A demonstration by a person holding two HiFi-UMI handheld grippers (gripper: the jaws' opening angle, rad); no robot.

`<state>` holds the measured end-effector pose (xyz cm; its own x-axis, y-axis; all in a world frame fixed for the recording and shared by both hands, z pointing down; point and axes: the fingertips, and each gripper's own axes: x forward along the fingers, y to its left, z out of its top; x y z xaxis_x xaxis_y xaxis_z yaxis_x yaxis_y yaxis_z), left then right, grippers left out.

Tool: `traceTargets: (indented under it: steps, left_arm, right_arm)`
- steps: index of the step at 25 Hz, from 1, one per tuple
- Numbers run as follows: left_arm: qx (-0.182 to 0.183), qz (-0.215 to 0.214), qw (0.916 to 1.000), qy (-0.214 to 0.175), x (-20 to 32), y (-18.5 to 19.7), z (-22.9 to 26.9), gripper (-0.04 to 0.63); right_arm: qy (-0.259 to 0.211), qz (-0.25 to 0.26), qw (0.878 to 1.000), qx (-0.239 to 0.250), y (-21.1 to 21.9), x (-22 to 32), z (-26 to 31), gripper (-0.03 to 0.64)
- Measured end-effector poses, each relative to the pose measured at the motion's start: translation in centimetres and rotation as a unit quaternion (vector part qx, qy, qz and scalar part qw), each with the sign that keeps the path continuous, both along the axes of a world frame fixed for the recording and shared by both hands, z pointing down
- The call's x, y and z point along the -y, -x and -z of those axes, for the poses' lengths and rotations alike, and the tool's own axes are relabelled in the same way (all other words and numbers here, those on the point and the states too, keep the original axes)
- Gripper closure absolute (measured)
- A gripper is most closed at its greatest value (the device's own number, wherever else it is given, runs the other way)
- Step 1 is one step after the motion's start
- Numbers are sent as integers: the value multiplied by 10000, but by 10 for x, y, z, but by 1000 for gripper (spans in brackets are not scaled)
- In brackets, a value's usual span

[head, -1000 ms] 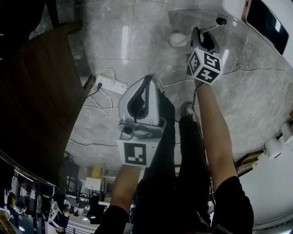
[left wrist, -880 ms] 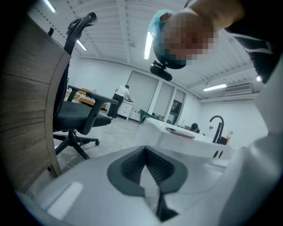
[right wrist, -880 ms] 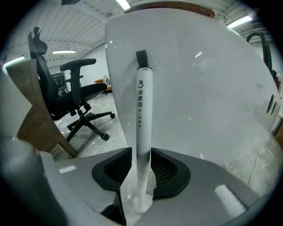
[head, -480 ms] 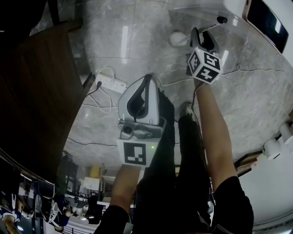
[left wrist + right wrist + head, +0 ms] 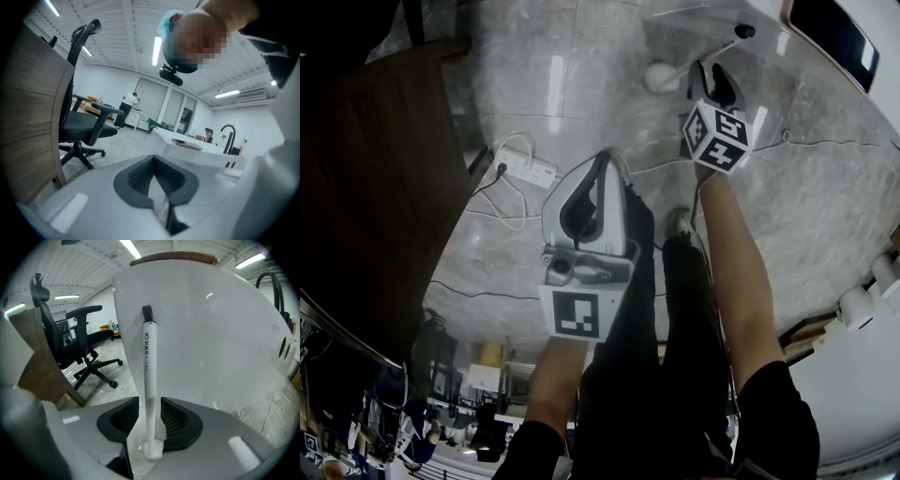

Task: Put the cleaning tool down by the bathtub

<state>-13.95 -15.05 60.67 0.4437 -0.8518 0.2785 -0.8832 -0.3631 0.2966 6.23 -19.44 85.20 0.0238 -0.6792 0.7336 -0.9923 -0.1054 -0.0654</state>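
Observation:
The cleaning tool is a white brush whose long handle (image 5: 705, 53) stands on its round head on the floor. In the right gripper view the handle (image 5: 150, 357) leans against the white bathtub wall (image 5: 211, 333). My right gripper (image 5: 712, 75) is at the tool beside the bathtub (image 5: 769, 14). Its jaws have just been opening, and the handle stands between the pads with a gap on each side (image 5: 150, 405). My left gripper (image 5: 602, 159) hangs over the floor in front of the person's legs, pads together with nothing between them (image 5: 153, 159).
A white power strip (image 5: 527, 169) with looped cables lies on the marble floor. A dark wooden panel (image 5: 375, 187) fills the left. A thin cable (image 5: 825, 143) crosses the floor on the right. Black office chairs (image 5: 79, 338) (image 5: 82, 122) stand further off.
The picture has shifted a little. Both grippers stay where they were. The brush stays leaning on the tub by the right gripper.

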Motion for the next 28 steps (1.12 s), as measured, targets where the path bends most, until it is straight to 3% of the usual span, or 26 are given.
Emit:
traceTargets:
  steps: [6,18,28]
  left_arm:
    - [8,26,10000,-79,-14,-5,17,588]
    - [2,140,9997,-213,-41,-21,54,589]
    - [-12,251,9989,-396,-88,-43,91,588]
  right_arm:
    - [44,-35,10000,55,-4,-16,12,490]
    - [204,67,9996,202,-8,-52,41,613]
    - [192,293,9988,337,-14,-95,73,617]
